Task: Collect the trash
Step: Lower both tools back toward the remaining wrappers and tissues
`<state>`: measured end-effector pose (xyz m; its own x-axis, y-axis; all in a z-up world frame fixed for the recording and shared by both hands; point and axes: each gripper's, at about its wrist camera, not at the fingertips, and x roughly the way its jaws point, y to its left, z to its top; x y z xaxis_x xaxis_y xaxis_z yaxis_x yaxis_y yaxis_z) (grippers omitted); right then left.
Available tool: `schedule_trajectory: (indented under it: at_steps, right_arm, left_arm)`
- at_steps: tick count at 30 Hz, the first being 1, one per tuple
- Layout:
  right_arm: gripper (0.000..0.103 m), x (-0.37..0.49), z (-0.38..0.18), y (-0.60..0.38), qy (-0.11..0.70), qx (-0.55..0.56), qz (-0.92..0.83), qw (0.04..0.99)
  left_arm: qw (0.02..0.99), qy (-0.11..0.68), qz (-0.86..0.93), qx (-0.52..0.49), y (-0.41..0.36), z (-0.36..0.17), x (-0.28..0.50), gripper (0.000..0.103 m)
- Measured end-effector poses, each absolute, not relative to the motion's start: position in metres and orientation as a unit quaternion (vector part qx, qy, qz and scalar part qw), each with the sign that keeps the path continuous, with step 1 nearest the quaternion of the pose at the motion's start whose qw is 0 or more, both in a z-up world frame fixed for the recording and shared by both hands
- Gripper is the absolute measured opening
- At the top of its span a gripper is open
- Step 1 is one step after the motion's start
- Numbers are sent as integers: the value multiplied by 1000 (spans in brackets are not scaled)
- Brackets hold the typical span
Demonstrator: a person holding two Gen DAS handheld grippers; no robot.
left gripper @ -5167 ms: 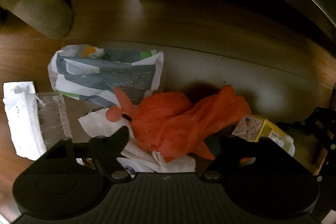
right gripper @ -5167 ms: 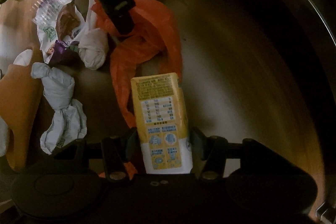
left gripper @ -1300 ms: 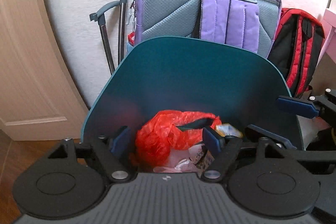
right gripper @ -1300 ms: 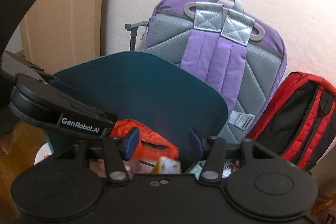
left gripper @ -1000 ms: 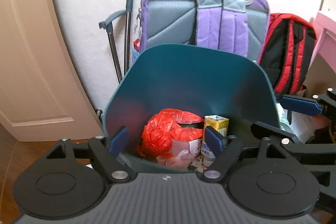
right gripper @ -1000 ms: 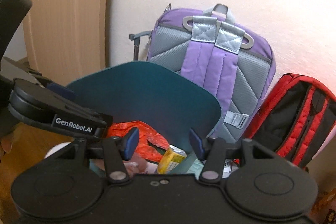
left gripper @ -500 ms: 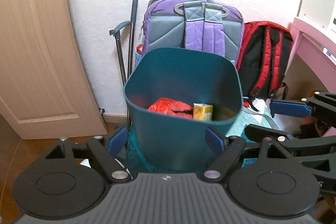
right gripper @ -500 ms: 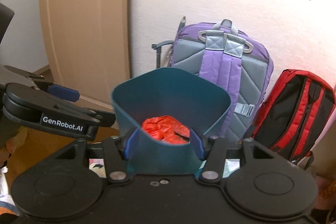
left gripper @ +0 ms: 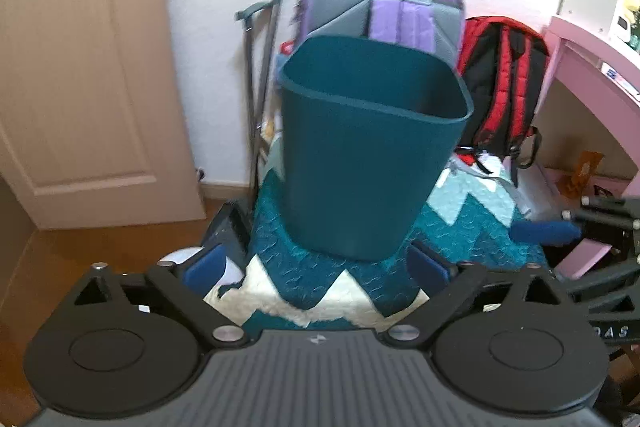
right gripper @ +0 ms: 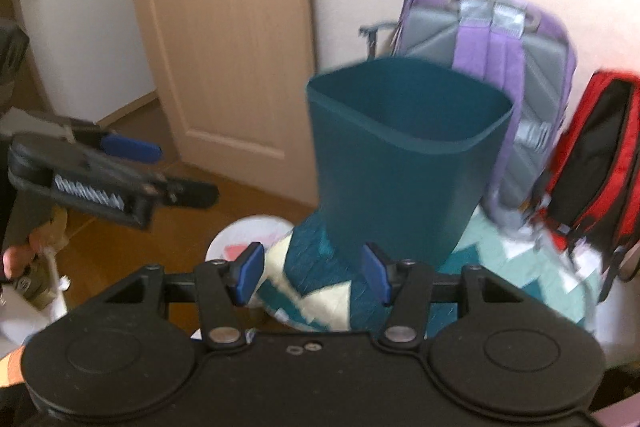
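Observation:
A dark teal trash bin [left gripper: 368, 155] stands on a teal and cream zigzag quilt [left gripper: 320, 287] by the wall. From here its inside is hidden, so no trash shows. My left gripper [left gripper: 316, 267] hangs in front of the bin's base and its jaws are opening with nothing between them. My right gripper [right gripper: 313, 273] is open and empty, also short of the bin [right gripper: 400, 163]. Each gripper shows in the other's view: the right gripper [left gripper: 560, 231] at the right edge, the left gripper [right gripper: 100, 171] at the left, held by a hand [right gripper: 12, 259].
A purple and grey backpack [left gripper: 384, 7] and a red and black backpack [left gripper: 504, 79] lean on the wall behind the bin. A grey cane [left gripper: 260, 67] stands beside a wooden door [left gripper: 80, 67]. A pink desk [left gripper: 592, 87] is at the right. A round white thing [right gripper: 248, 235] lies on the wood floor.
Both grippers have drawn back from the bin, which now looks smaller. The orange bag and yellow carton inside it have dropped out of sight. The left jaws have spread wider.

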<state>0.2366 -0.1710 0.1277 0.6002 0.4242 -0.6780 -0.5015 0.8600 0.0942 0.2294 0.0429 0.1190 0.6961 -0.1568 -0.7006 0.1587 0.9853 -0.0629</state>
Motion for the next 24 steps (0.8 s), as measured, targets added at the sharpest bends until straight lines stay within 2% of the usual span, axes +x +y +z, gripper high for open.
schedule_trajectory:
  at_steps: [7,19,24]
  right_arm:
    - [55,234,37,-161,441,-56,275,852]
    - [55,242,-155,-145,608,-18,249,753]
    - [55,243,-245,-144,676,1,217,704]
  left_arm:
    - [898,433,-69,-37,86,45,233,98]
    - [803,589,-10,-86,159,-139,284,98]
    - [759,646,20,-77,180,-217,299,98]
